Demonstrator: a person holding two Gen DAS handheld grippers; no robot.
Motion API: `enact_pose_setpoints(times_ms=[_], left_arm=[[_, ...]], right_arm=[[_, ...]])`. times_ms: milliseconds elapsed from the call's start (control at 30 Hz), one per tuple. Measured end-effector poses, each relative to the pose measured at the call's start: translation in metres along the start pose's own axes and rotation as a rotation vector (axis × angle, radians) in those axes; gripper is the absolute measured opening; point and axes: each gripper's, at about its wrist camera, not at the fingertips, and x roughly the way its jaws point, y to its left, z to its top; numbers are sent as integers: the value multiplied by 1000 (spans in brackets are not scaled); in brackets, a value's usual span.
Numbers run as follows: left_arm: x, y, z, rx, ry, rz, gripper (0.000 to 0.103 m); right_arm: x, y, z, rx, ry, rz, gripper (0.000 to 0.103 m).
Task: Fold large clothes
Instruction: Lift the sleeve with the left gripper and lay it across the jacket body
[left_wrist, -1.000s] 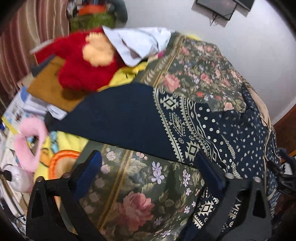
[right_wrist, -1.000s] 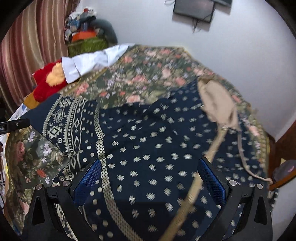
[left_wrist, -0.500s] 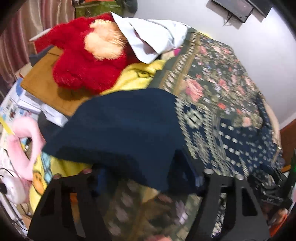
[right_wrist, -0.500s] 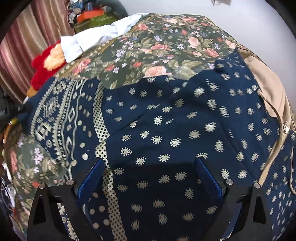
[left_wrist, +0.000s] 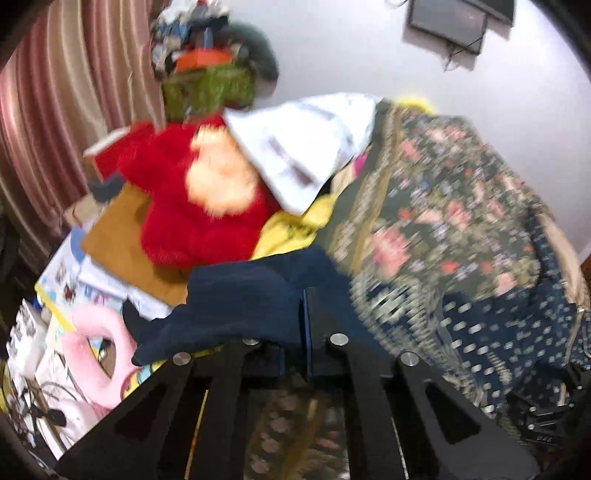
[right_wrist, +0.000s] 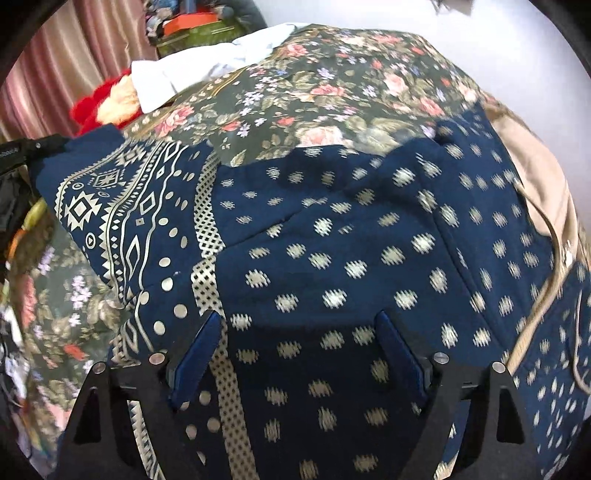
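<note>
Right wrist: garment lengthwise left-right

Navy garment with cream print spread flat, one plain corner lifted

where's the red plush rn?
Left wrist view, upper left: the red plush lies at the bed's left edge on a brown board, partly under a white shirt.

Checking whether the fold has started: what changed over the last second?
The left gripper has closed on the plain edge of the navy garment and lifted it. The right gripper dropped close over the cloth, its jaws narrowing but not gripping. The red plush toy stayed put.
</note>
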Motion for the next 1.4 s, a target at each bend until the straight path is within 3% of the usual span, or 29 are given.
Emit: enact_pose_setpoints(times_ms=[200,400,567,800,967,1033,1100,1167,1233,1400], left_arm=[[-70,-71,26,161,-170,-82,6],[-108,-161,26,282,-210,-240,6],[-106,-237,-7,380,-135,-373,6],[-65,-310,-87,467,131,-495,6],[-45,-327,-146,535,252,-470,6],[-41,-326,-162,569,288,-451,11],[-46,-319,-172,597,273,-447,12],[-52,-311,-175,624,272,-441,25],[-61,-299,-176,638,268,-428,57],[-80,-254,-161,619,210,-398,60]], right_arm=[[-43,-31,-11,76,-41,33,85],[-106,-70,-34,113,-123,8,85],[-156,-108,-62,148,-172,-37,86],[-185,-147,-111,196,-164,-99,86],[-179,-161,-136,223,-119,-101,86],[-175,-160,-143,226,-106,-95,86],[-171,-155,-145,224,-95,-89,86],[-169,-150,-144,215,-90,-80,86],[-167,-143,-140,197,-90,-77,86],[-169,-114,-118,129,-126,-63,86]])
